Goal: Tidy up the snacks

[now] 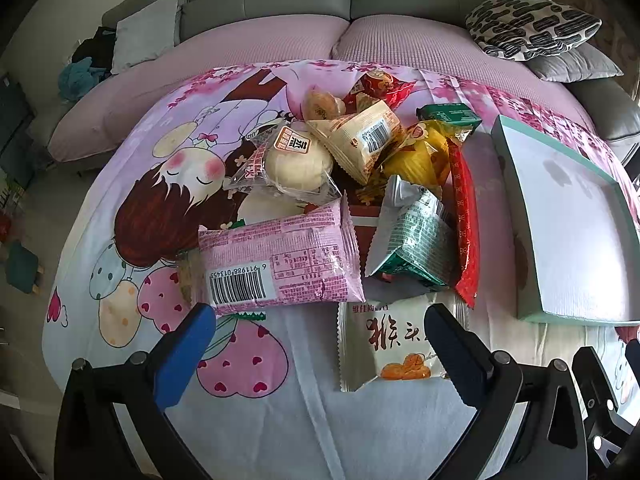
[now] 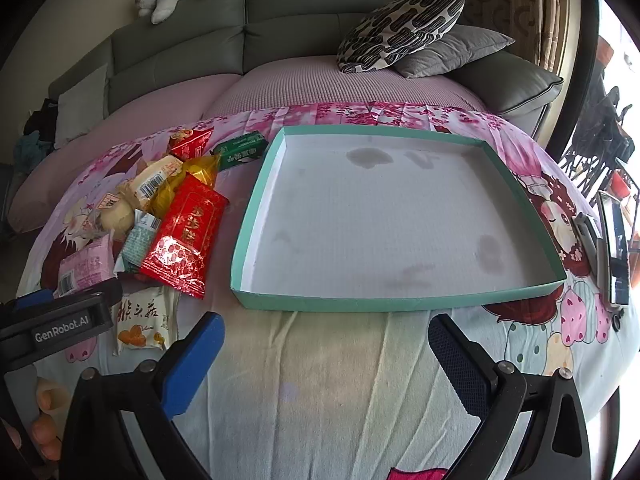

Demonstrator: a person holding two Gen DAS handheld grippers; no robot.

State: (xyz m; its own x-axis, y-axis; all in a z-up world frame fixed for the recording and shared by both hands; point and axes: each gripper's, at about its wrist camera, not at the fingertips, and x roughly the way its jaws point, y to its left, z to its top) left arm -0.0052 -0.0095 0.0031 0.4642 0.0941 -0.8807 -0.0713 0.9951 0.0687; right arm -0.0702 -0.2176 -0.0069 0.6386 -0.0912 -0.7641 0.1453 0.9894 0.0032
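Crinkled foil and plastic snack packets (image 1: 340,184) lie heaped on a cartoon-print cloth (image 2: 320,360), just left of a shallow teal-rimmed cardboard tray (image 2: 400,304). Left gripper (image 1: 320,344) and right gripper (image 2: 326,352) hover, fingers apart, holding nothing.

snack pile (image 1: 352,184) left of tray (image 2: 400,304), sofa (image 2: 320,20) behind
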